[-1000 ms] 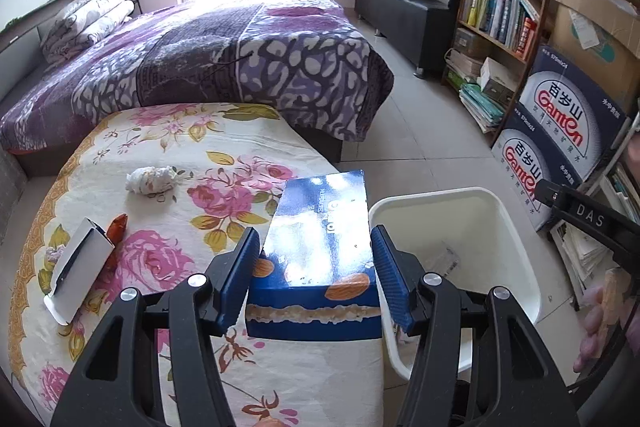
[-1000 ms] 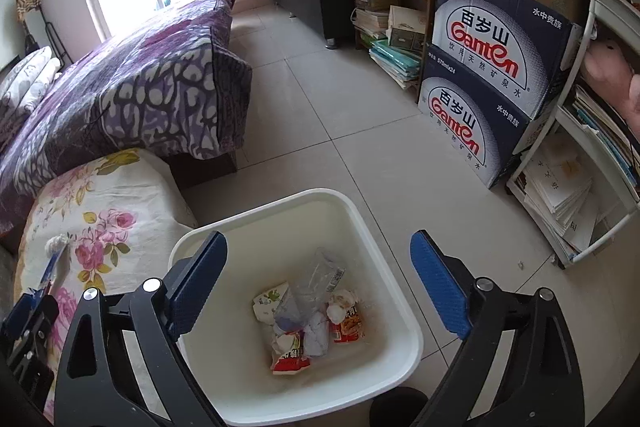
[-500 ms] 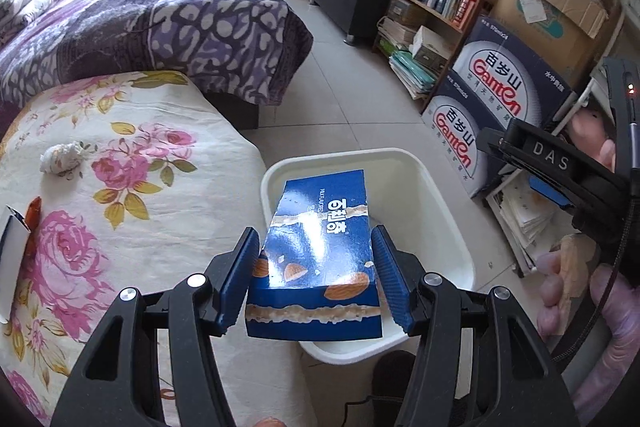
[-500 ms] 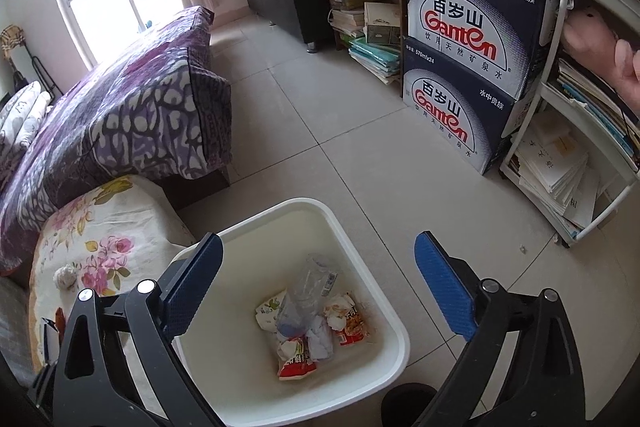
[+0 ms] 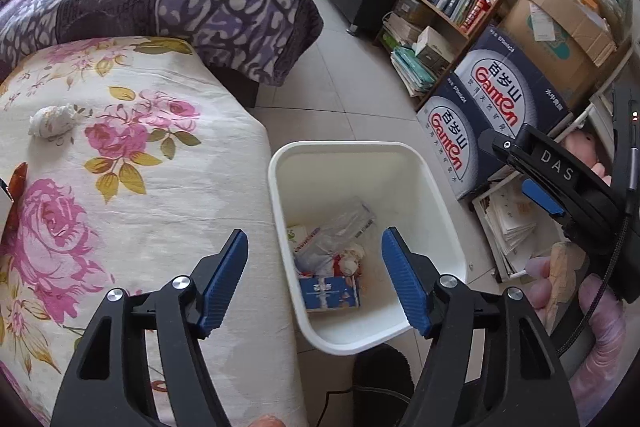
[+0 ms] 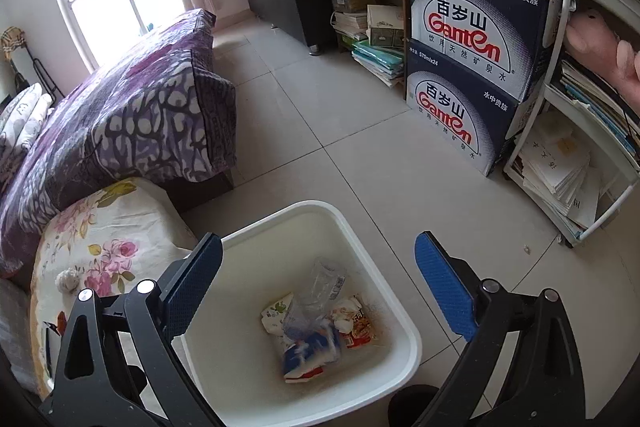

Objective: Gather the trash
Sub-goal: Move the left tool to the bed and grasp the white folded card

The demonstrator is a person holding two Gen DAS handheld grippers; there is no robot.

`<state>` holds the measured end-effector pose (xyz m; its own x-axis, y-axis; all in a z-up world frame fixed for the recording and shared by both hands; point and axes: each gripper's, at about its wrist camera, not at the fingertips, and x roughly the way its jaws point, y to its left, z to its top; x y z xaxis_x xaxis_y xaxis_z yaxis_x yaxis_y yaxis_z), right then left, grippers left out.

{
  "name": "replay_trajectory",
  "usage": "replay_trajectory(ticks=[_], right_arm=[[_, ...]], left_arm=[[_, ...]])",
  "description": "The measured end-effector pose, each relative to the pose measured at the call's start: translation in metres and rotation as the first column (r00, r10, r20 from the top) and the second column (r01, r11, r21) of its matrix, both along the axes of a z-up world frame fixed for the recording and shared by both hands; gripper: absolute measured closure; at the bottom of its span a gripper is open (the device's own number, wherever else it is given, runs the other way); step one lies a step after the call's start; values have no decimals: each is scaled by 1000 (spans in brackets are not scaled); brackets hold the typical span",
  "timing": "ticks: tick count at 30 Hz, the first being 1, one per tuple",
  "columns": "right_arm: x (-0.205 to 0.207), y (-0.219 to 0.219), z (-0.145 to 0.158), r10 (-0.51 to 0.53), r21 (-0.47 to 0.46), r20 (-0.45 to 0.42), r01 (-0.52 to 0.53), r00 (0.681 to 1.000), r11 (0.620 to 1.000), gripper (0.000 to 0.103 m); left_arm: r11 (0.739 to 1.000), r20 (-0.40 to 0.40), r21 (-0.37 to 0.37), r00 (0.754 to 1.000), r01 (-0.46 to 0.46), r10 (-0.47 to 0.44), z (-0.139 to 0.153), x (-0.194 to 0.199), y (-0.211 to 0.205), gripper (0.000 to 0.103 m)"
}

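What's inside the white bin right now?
The white bin holds a blue box, a clear plastic bag, a red wrapper and crumpled paper. Anything beneath the pile is covered.

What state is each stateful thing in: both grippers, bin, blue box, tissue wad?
Left gripper: open, empty, above the bin.
Right gripper: open, empty.
White plastic trash bin: upright, partly filled.
Blue snack box: lying inside the bin on other wrappers.
Crumpled white tissue wad: on the floral cloth, not collected.

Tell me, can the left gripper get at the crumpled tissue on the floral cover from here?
Probably yes: the left gripper is open and empty, and the crumpled tissue lies exposed on the floral cover, nothing between.
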<state>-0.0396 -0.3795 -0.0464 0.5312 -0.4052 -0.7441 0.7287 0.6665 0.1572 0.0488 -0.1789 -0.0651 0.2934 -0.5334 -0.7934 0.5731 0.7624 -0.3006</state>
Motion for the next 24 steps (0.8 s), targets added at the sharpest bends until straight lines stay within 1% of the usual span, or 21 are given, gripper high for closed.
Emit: replay_trajectory(ticks=[2, 6, 10, 14, 18, 21, 24], right_arm=[[5, 6, -1, 17, -3, -5, -17, 1000, 1000, 10], [18, 22, -5, 53, -13, -24, -53, 998, 998, 9], [34, 41, -10, 101, -19, -54, -102, 993, 995, 9], [52, 65, -18, 166, -28, -92, -169, 982, 985, 9], [68, 92, -25, 233, -44, -127, -240, 964, 970, 9], [78, 111, -30, 279, -44, -153, -289, 948, 956, 8], [88, 129, -36, 321, -42, -179, -334, 930, 942, 8]], left_arm=[[999, 17, 29, 1000, -22, 21, -2, 3, 7, 32], [993, 42, 88, 997, -73, 70, -9, 13, 27, 31], [982, 66, 139, 990, -130, 122, -14, 25, 51, 30], [966, 75, 178, 981, -188, 178, -20, 40, 78, 29], [941, 84, 229, 968, -249, 236, -27, 54, 108, 27], [915, 91, 285, 959, -284, 269, -33, 65, 129, 27], [885, 116, 339, 947, -320, 299, -36, 76, 155, 26]])
